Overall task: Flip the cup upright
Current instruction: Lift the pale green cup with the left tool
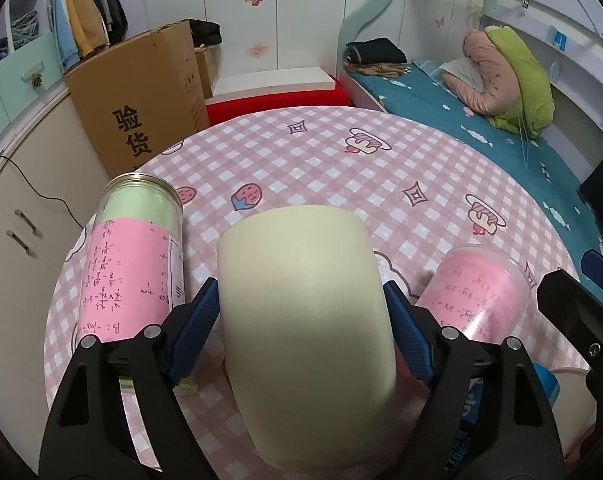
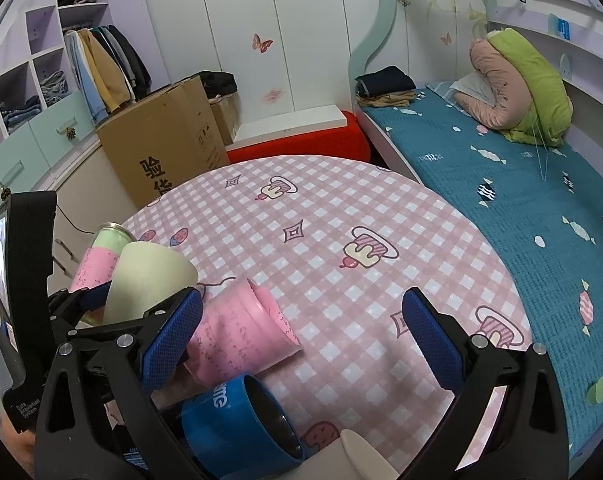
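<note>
Left claw [image 1: 301, 316] clenched on the cream cup [image 1: 305, 328] at frame centre, blue pads [image 1: 197, 328] pressed against both sides; closed end pointed away from the camera, mouth hidden below the bottom edge. Seen from the right wrist: same cup [image 2: 149, 280] tilted at middle left, gripped above the checked tablecloth [image 2: 341, 248]. Right claw [image 2: 301, 336] released, spread wide, touching nothing. Beside the cup, a tall pink-labelled jar [image 1: 135, 256] standing at left; a clear pink jar [image 2: 245, 332] lying on its side; a blue cup [image 2: 241, 424] lying lower centre, partly cut off by the left finger.
</note>
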`<action>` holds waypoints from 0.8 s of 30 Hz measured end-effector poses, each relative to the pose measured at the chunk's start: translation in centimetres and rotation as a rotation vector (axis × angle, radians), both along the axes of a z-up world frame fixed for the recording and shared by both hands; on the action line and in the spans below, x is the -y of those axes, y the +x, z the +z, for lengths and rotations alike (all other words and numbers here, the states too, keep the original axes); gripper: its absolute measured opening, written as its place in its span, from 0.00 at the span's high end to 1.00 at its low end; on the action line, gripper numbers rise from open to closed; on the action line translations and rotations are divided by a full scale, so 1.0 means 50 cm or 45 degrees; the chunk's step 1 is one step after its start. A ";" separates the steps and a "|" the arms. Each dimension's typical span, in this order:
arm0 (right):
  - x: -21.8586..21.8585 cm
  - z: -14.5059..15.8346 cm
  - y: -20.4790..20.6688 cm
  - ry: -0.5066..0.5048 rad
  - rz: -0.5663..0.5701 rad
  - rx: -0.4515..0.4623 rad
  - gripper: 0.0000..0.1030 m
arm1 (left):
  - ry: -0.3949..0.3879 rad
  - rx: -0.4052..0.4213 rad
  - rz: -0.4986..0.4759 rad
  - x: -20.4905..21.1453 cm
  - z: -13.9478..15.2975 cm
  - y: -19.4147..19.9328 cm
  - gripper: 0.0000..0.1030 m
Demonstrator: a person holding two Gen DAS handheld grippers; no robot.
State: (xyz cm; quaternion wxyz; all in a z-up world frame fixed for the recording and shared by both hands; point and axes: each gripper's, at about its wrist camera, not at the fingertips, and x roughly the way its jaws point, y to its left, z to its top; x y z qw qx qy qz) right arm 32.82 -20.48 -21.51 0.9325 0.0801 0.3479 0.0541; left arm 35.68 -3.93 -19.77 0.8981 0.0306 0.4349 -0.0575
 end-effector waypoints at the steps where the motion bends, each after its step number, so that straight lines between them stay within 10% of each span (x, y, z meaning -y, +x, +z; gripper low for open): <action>1: 0.001 0.001 -0.003 0.003 -0.002 0.002 0.07 | -0.033 0.005 -0.004 -0.005 0.006 -0.004 0.22; 24: -0.099 0.091 -0.171 -0.020 0.084 0.139 0.07 | -0.074 0.133 -0.004 -0.117 0.142 -0.286 0.23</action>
